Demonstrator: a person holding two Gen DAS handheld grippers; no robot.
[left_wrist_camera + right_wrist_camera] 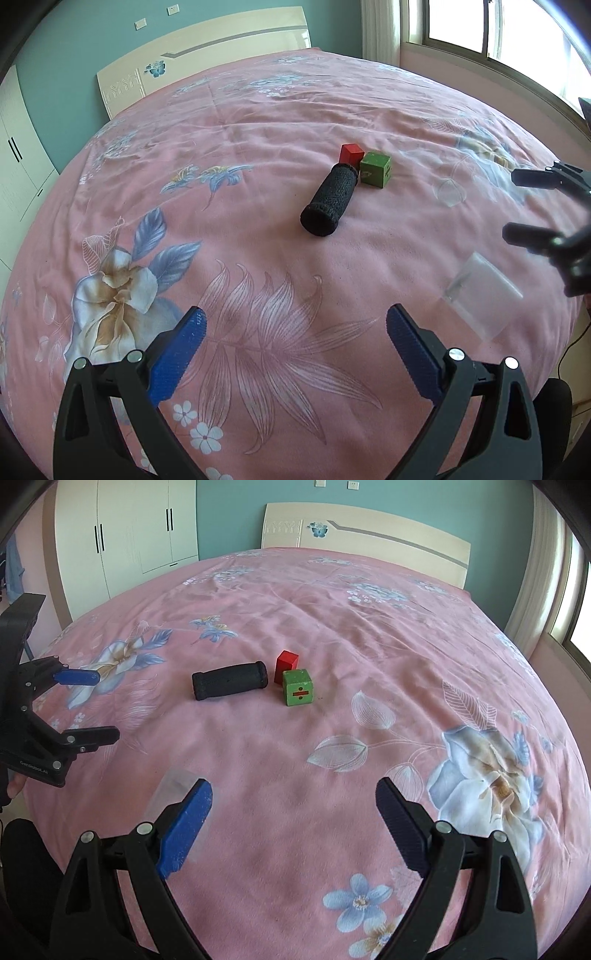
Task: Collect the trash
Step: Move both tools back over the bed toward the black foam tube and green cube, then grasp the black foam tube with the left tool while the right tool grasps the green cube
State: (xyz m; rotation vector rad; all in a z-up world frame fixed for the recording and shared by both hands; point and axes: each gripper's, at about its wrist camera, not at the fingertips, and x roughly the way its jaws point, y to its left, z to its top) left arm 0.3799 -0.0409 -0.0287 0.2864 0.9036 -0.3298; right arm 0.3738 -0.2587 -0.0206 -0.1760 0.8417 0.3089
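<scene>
A black foam roll (330, 201) (229, 680) lies on the pink flowered bedspread (258, 122). A red cube (351, 153) (287, 664) sits at its end, with a green cube (375, 170) (298, 687) next to the red one. A flat clear plastic piece (480, 291) (175, 786) lies nearer the bed's edge, partly behind a blue pad in the right wrist view. My left gripper (295, 317) (105, 706) is open and empty above the sheet, short of the roll. My right gripper (295, 788) (513, 205) is open too, with nothing between its fingers.
A cream headboard (369, 528) stands at the far end of the bed. A white wardrobe (129, 528) lines the wall on one side. A window (498, 26) is on the other side. A cable (569, 350) hangs past the bed's near edge.
</scene>
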